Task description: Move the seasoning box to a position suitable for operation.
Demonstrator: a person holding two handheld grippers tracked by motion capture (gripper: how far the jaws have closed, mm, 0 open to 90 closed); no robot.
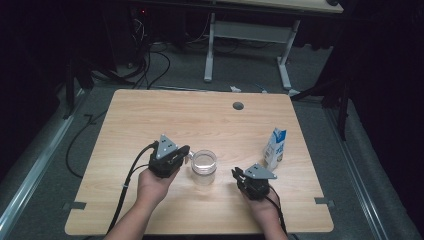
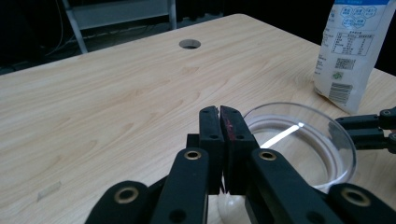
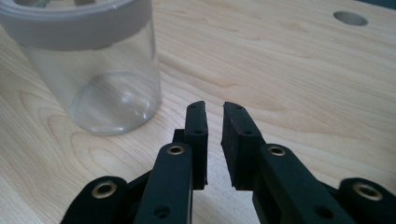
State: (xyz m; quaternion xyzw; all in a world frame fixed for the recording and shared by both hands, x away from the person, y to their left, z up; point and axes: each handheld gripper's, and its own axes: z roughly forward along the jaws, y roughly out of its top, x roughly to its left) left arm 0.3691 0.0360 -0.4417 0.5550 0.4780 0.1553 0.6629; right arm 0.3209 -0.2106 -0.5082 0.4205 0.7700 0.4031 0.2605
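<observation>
At the near edge of the wooden table (image 1: 150,210), the person's forearms come in from below, each hand wrapped around a gripper. The left gripper (image 1: 186,151) has its jaws pressed together with nothing between them, its tips just beside the rim of the clear glass jar (image 1: 204,166); in the left gripper view the jar's open mouth (image 2: 299,144) lies right past the closed tips. The right gripper (image 1: 235,173) sits on the other side of the jar, near it but not touching, its jaws a narrow gap apart and empty. The jar stands upright between the two grippers. Farther right, a blue and white milk carton (image 1: 275,148) stands upright near the table's right edge. Beyond, a round cable hole (image 1: 238,106) marks the far side
</observation>
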